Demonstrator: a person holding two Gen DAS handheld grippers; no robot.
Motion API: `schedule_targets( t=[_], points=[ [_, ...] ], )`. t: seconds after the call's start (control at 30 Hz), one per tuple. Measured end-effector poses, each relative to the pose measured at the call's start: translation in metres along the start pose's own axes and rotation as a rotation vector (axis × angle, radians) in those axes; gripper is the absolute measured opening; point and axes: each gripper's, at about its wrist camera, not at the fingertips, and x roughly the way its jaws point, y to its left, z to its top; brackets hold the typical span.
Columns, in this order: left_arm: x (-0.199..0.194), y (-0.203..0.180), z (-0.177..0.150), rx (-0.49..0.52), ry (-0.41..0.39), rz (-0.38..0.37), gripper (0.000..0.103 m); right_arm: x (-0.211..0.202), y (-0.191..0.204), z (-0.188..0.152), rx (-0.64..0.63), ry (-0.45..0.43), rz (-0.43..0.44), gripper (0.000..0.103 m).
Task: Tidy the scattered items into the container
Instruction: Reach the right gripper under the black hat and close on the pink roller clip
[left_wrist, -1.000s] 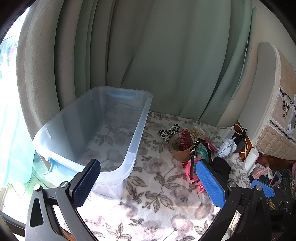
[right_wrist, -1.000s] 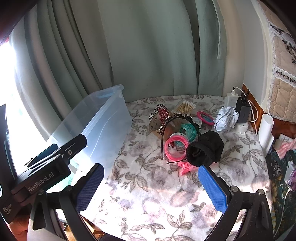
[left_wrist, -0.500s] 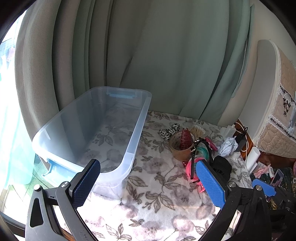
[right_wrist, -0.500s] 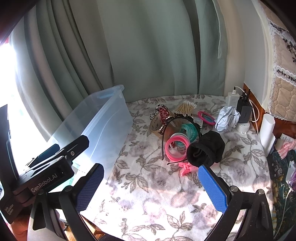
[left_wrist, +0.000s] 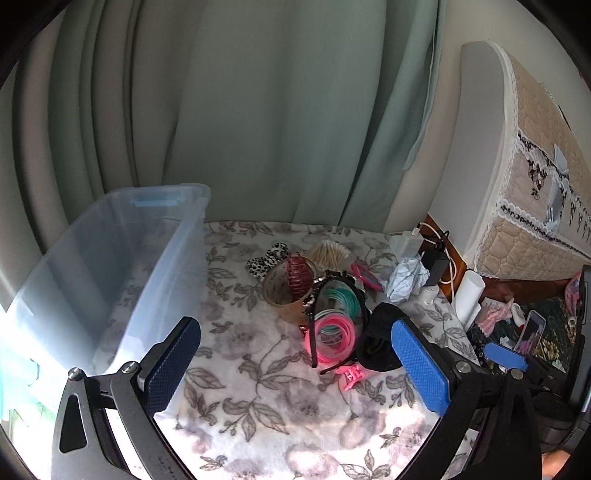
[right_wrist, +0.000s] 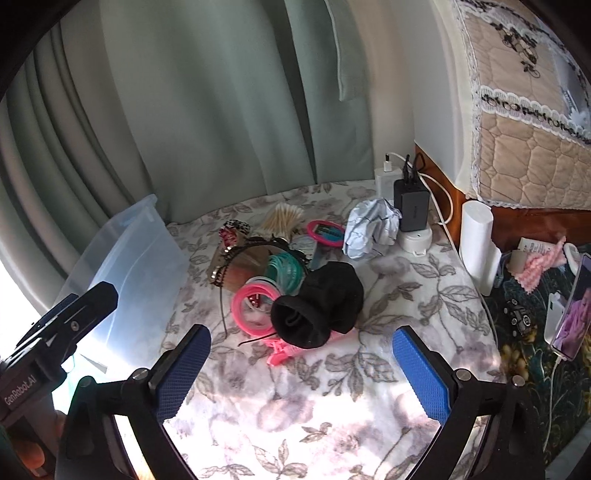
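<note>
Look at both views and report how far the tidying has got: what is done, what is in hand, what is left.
Done: nothing; the clear bin holds no items. In hand: nothing; the left gripper and right gripper are both open. Left: the whole pile, including the black cloth, pink rings, cup and cotton swabs.

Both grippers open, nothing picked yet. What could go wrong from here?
1. The pile is tangled: the headband arches over the cup and the pink bangles, so lifting one may drag the others.
2. The black cloth covers part of the pink clip; the right gripper may grab both.
3. Charger and cable sit close by; a wide sweep could snag them.
</note>
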Motion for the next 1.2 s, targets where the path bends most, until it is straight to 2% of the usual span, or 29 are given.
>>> schedule_targets(
  t=[0.07, 0.13, 0.2, 0.33, 0.43, 0.53, 0.6, 0.67, 0.77, 0.83, 0.87, 0.93, 1.03, 1.2],
  points=[
    [0.015, -0.008, -0.002, 0.012, 0.024, -0.011, 0.103, 0.013, -0.008, -0.001, 0.008, 0.022, -0.015, 0.096],
    [0.032, -0.015, -0.003, 0.04, 0.051, 0.005, 0.103, 0.025, -0.015, -0.002, 0.017, 0.044, -0.028, 0.092],
    [0.053, -0.018, -0.006, 0.066, 0.097, 0.025, 0.103, 0.039, -0.021, -0.003, 0.028, 0.07, -0.036, 0.091],
    [0.094, -0.013, -0.011, 0.037, 0.182, 0.03, 0.097, 0.066, -0.025, -0.005, 0.045, 0.114, -0.033, 0.087],
    [0.119, -0.007, -0.014, 0.004, 0.237, 0.028, 0.083, 0.081, -0.029, -0.003, 0.058, 0.13, -0.028, 0.083],
    [0.136, 0.0, -0.017, -0.035, 0.268, 0.023, 0.073, 0.093, -0.034, -0.001, 0.082, 0.137, -0.02, 0.08],
    [0.143, 0.004, -0.019, -0.059, 0.276, 0.007, 0.061, 0.1, -0.036, 0.001, 0.09, 0.143, -0.018, 0.078],
    [0.145, 0.007, -0.019, -0.073, 0.283, -0.013, 0.04, 0.106, -0.039, 0.001, 0.105, 0.149, -0.011, 0.071],
    [0.146, 0.011, -0.019, -0.09, 0.282, -0.034, 0.025, 0.11, -0.043, -0.001, 0.128, 0.157, 0.002, 0.065],
    [0.146, 0.01, -0.019, -0.088, 0.277, -0.043, 0.015, 0.111, -0.044, -0.003, 0.135, 0.16, 0.009, 0.05],
    [0.146, 0.009, -0.018, -0.083, 0.275, -0.044, 0.01, 0.111, -0.044, -0.003, 0.138, 0.161, 0.013, 0.046],
    [0.145, 0.006, -0.018, -0.063, 0.267, -0.043, 0.007, 0.109, -0.044, -0.004, 0.141, 0.157, 0.016, 0.035],
    [0.141, 0.006, -0.016, -0.055, 0.255, -0.046, 0.007, 0.102, -0.047, -0.004, 0.149, 0.139, 0.006, 0.024],
    [0.133, 0.007, -0.009, -0.051, 0.222, -0.05, 0.006, 0.086, -0.058, -0.003, 0.174, 0.106, -0.028, 0.018]
  ],
)
